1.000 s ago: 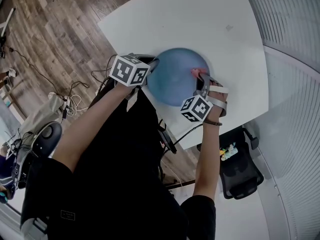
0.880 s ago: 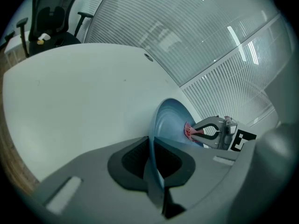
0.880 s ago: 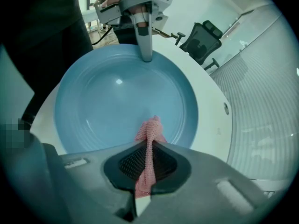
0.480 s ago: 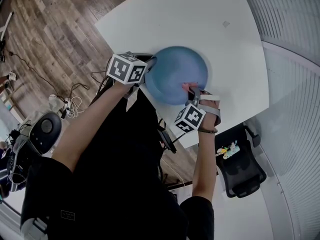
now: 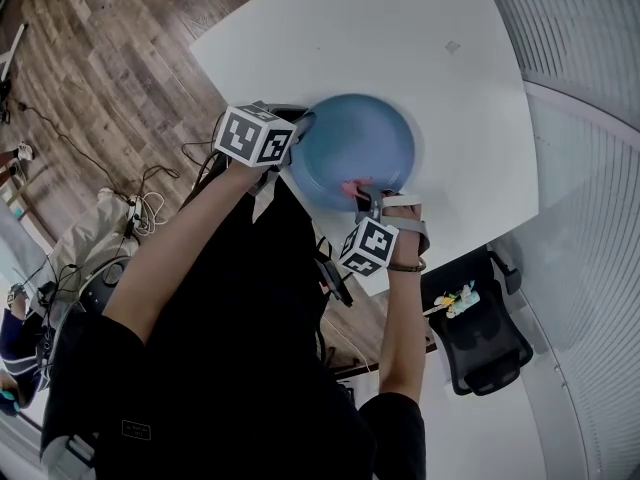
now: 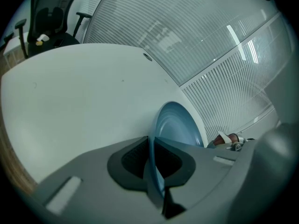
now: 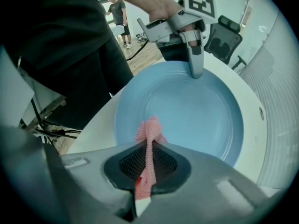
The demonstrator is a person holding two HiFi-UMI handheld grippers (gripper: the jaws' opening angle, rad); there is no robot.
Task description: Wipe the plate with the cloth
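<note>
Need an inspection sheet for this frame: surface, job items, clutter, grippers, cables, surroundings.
surface: white table, a small round fitting set in it.
job's things: blue plate at the table's near edge; pink cloth against its inside, near the rim.
clutter: nothing seen.
grippers: left gripper shut on the plate's rim; right gripper shut on the cloth.
cables: loose cables on the wooden floor.
surroundings: office chair, slatted wall, a person standing far off.
</note>
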